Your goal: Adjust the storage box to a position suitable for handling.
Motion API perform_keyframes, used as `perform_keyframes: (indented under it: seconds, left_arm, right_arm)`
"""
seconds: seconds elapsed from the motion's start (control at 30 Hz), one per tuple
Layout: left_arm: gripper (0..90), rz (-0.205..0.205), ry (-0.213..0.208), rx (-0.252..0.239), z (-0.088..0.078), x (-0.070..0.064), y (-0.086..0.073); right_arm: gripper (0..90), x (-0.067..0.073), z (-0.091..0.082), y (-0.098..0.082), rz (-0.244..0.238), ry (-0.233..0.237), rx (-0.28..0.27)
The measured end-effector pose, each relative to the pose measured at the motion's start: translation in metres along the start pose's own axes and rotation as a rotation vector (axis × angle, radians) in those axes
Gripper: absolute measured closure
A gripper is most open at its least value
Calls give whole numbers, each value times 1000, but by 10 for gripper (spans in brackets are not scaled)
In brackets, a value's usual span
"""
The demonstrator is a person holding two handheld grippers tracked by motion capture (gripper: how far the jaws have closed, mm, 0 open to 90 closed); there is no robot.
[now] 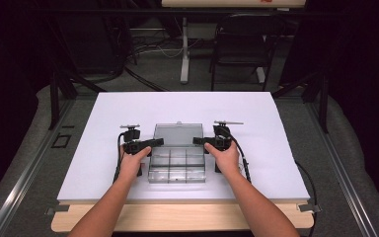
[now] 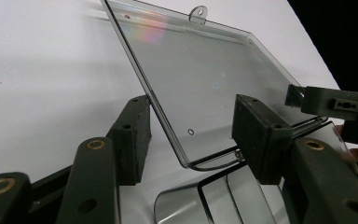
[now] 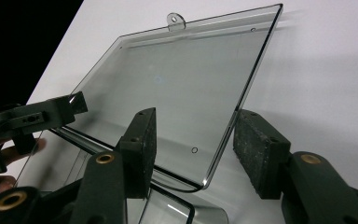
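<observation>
scene: clear compartment box (image 1: 176, 165) mid-tabletop (image 1: 103, 118), lid (image 1: 177, 133) open, leaning away | left hand-held gripper (image 1: 157, 142): open, straddling lid's left edge | right hand-held gripper (image 1: 199, 140): open, straddling right edge | both equally near

We see the box (image 1: 177, 165) in the middle of the table (image 1: 103, 113). Its lid (image 1: 177, 134) stands open behind it, with one gripper at each side.

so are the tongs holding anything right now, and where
Nothing gripped: both tongs, left and right, stand open, straddling the clear lid's side edges.
</observation>
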State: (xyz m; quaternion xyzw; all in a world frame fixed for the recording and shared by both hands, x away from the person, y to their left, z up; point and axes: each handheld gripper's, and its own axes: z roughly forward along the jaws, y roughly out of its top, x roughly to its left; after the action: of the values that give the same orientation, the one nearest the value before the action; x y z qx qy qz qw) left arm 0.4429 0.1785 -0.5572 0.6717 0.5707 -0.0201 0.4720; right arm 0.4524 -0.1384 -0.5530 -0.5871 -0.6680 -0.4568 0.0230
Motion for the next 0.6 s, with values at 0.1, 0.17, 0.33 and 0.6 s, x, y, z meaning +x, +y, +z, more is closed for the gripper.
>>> perform_keyframes:
  seconds: [0.1, 0.17, 0.33, 0.6]
  left_arm:
    - [471, -11, 0, 4, 0, 0, 0]
    - [461, -12, 5, 4, 0, 1, 0]
    - [458, 3, 21, 1, 0, 1, 0]
    - [460, 7, 28, 1, -1, 0, 0]
  right_arm:
    - [497, -1, 1, 0, 13, 6, -2]
    - [497, -2, 0, 0, 18, 14, 8]
    - [495, -3, 1, 0, 43, 18, 20]
    - [494, -3, 1, 0, 42, 15, 21]
